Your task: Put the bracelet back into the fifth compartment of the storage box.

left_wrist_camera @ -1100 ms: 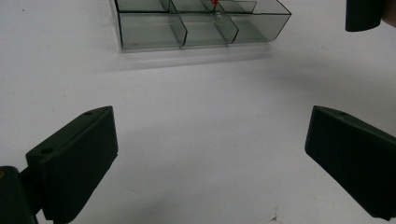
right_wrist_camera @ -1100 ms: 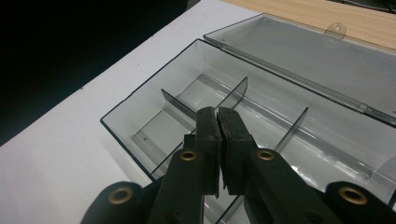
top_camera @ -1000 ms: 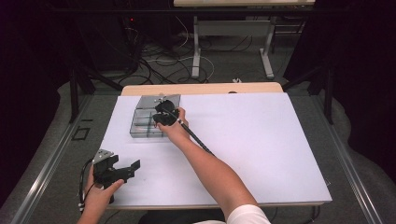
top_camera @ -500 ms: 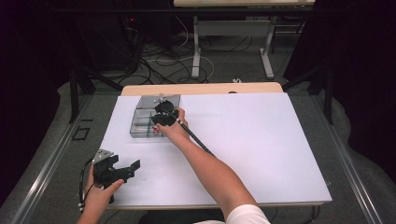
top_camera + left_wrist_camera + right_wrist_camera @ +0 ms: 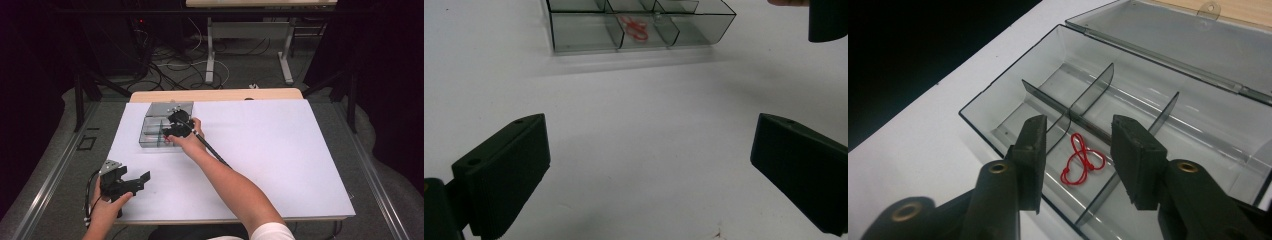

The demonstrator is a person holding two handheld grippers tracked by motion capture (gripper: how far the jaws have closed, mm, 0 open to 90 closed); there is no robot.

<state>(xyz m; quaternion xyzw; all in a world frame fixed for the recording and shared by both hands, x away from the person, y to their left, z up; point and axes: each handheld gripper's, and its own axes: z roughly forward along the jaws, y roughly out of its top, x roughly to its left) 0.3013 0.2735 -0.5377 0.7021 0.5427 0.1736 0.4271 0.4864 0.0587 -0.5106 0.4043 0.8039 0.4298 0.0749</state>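
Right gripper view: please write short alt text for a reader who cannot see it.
The right gripper hangs open above a clear divided box, its jaws either side of a red string loop lying in one compartment. The box's lid lies open behind, on a white table.

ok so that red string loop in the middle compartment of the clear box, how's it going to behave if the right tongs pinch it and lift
The red string loop lies in loose curls, so it's probably floppy and will dangle. It looks very thin and light, so the open right tongs above it may struggle to pinch it off the flat floor. The clear compartment box looks light too and might shift if nudged.
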